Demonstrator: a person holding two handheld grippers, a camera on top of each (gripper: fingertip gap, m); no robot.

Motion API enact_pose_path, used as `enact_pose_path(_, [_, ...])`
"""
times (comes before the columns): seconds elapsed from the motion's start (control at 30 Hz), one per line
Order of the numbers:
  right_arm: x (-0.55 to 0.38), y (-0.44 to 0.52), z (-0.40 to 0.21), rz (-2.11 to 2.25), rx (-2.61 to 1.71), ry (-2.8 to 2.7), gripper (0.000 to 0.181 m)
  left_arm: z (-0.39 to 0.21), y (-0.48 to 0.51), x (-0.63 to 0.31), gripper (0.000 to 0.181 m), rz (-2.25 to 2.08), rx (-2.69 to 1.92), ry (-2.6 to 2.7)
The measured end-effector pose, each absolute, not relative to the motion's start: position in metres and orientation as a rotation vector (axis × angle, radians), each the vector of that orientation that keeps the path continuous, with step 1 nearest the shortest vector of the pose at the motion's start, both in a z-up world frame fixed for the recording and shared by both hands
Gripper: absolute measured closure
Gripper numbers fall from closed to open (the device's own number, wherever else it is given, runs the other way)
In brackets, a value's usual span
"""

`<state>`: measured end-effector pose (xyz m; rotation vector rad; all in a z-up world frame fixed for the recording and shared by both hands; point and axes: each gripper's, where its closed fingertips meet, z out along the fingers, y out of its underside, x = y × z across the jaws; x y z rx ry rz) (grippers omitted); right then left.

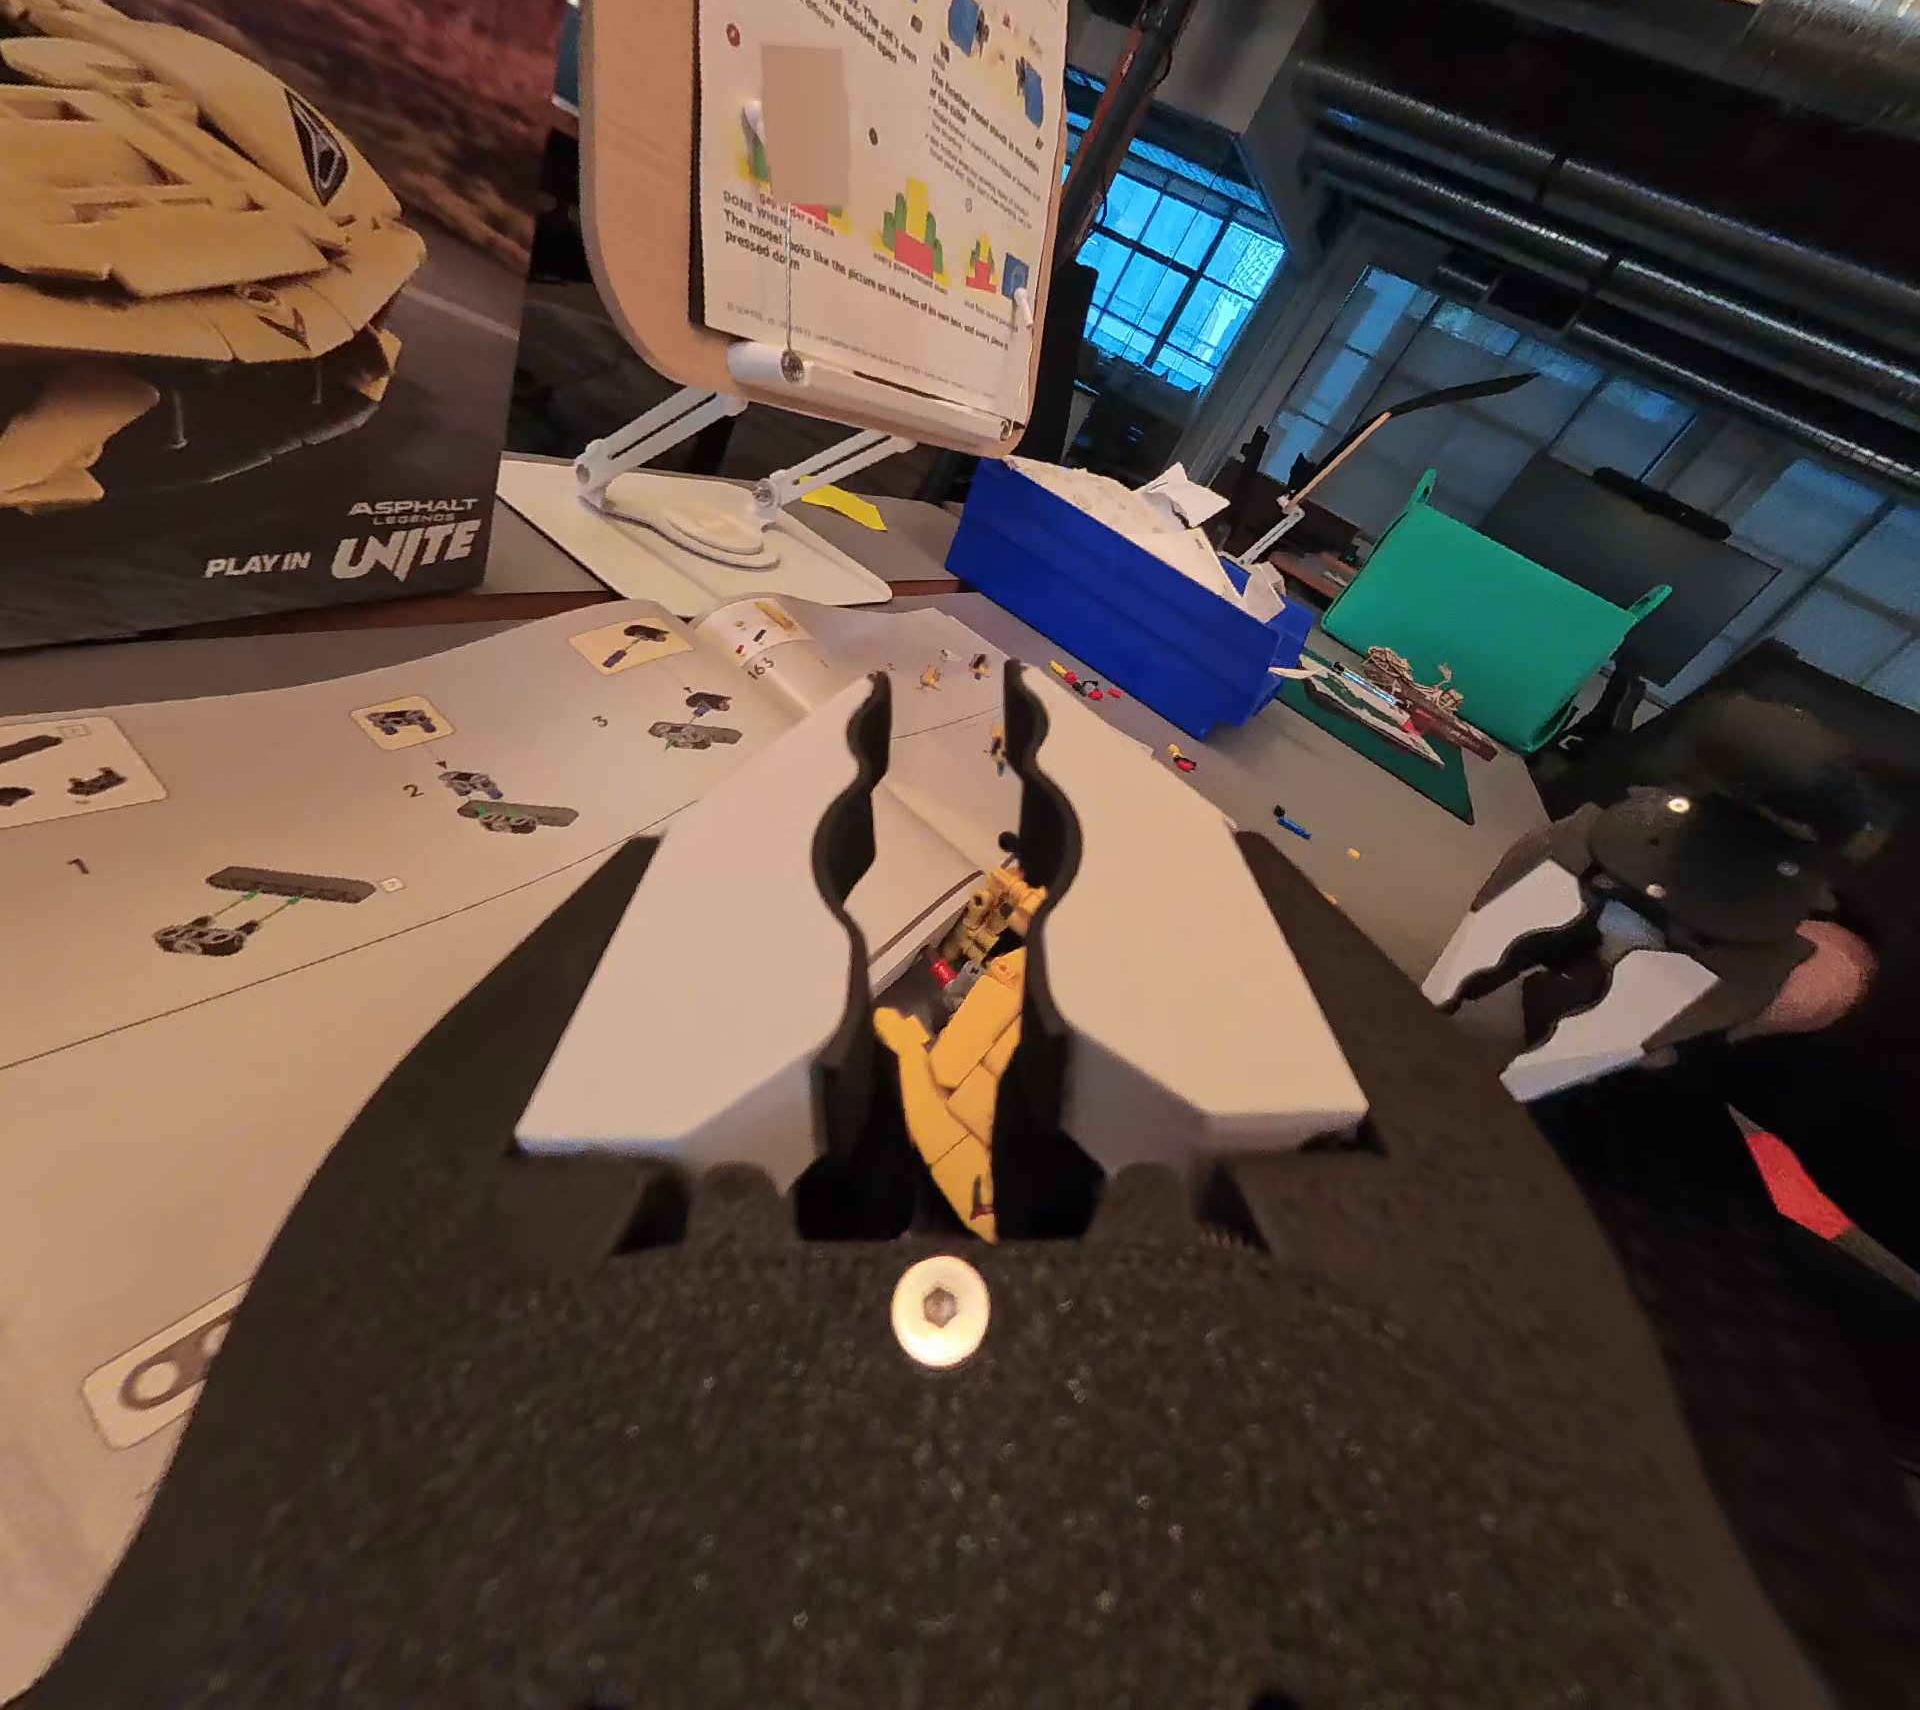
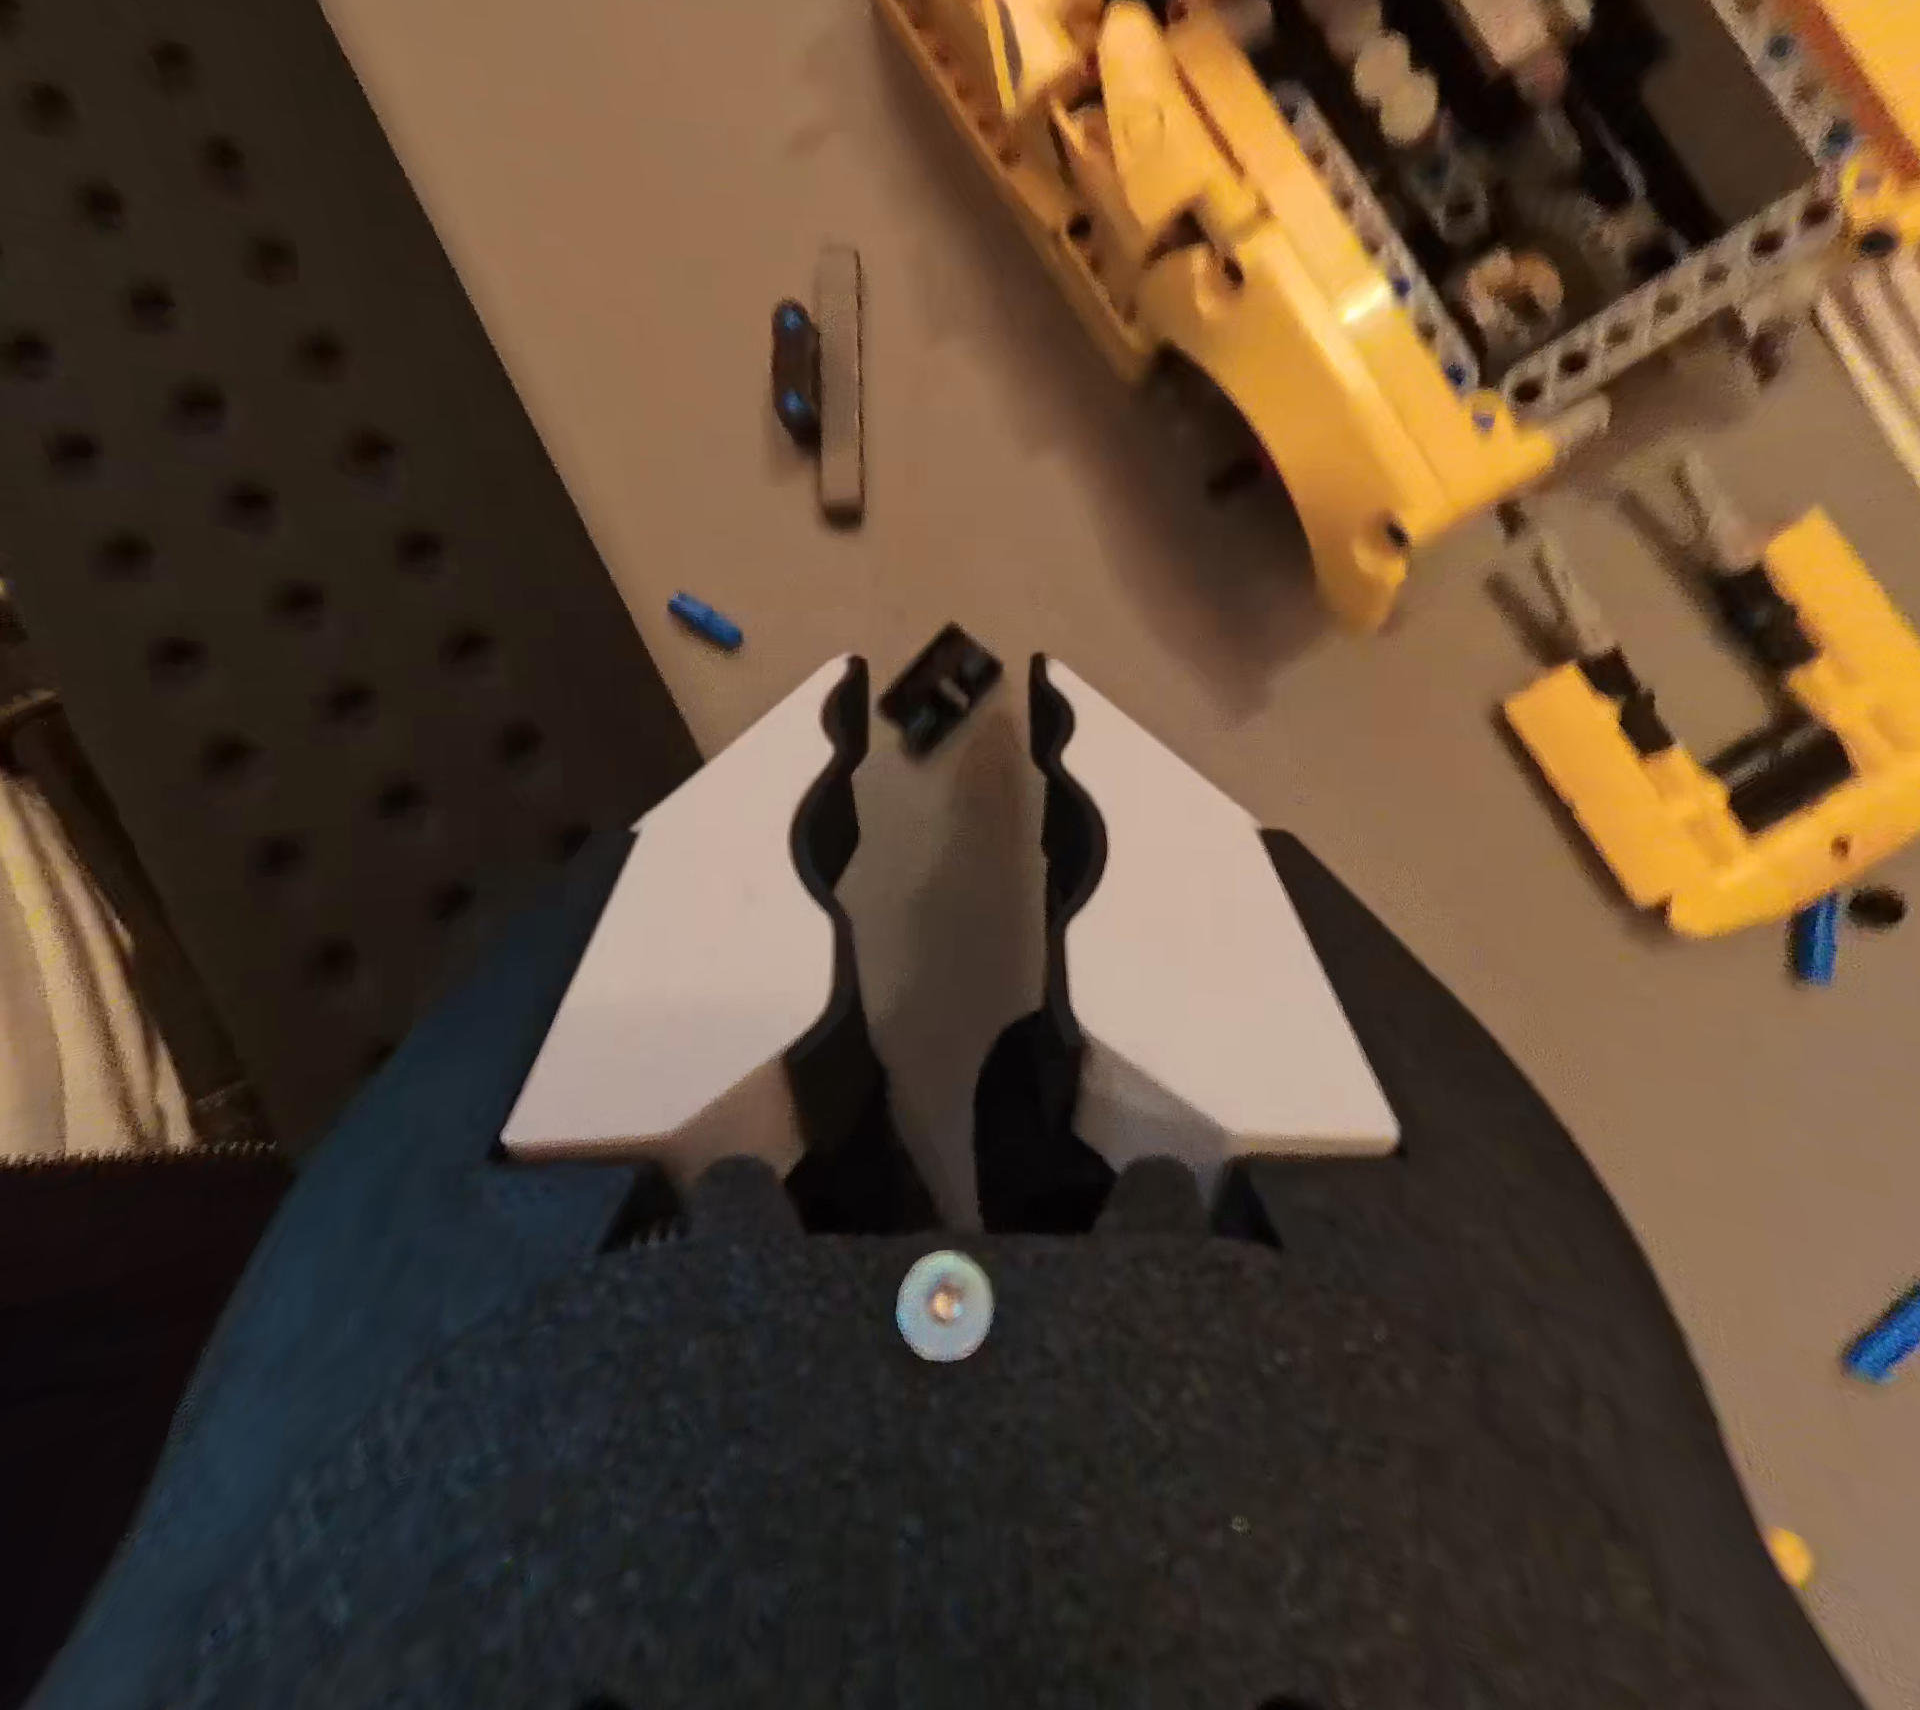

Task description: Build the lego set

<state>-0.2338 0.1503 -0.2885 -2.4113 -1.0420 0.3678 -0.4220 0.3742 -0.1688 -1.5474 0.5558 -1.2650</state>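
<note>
In the left wrist view my left gripper is nearly closed on a yellow lego assembly that sits deep between the pads, held above the open instruction booklet. My right gripper is open and points down at the grey table, with a small black piece lying between its fingertips. The right gripper also shows at the right of the left wrist view. The big yellow car model lies up and to the right, with a yellow U-shaped sub-assembly beside it.
A grey beam with a black blue-pinned part and a loose blue pin lie near the table's left edge, by a dark pegboard. The set's box, a sheet stand, a blue bin and a green bin stand behind. About 30 cm separates my left fingertips from my right.
</note>
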Motion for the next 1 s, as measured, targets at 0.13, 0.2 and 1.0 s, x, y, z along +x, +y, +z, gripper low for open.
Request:
enact_pose_path(0.13, [-0.23, 0.139, -0.297, 0.339, -2.421, -0.999, 0.151, -0.167, 0.369, -0.417, 0.16, -1.279, -1.543, 0.576])
enact_pose_path(0.2, [-0.229, 0.14, -0.297, 0.32, -2.408, -0.977, 0.155, -0.169, 0.368, -0.416, 0.16, -1.265, -1.548, 0.594])
enact_pose_path(1.0, [-0.243, 0.191, -0.234, -0.434, -1.761, -1.358, 0.175, -0.159, 0.291, -0.372, 0.157, -1.662, -1.522, 0.876])
